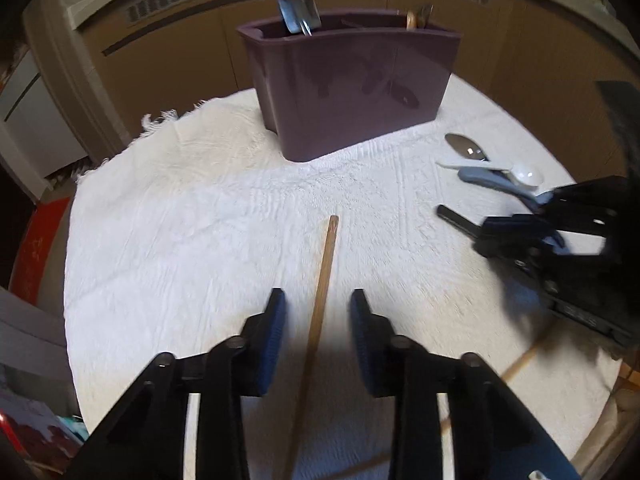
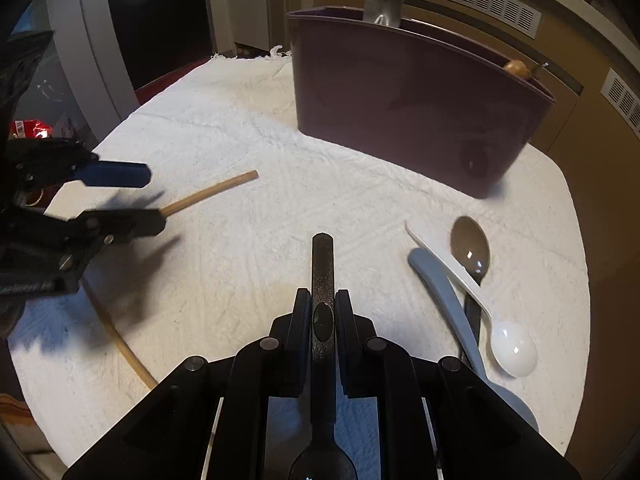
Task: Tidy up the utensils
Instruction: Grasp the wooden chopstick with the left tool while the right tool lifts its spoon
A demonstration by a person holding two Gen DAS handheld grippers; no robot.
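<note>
Chopstick (image 1: pixel 325 280) lies lower centre in the left wrist view, between the spread pads of the left gripper (image 1: pixel 319 314), which do not touch it. Right gripper (image 2: pixel 323 314) is pinched on a dark spoon handle (image 2: pixel 322 268). Purple holder (image 1: pixel 352 88) stands on the white cloth (image 1: pixel 168 216) at upper centre. Close squarely on the stick, probably near mid-length though blur hides that, then lift level before tilting toward a compartment.
</note>
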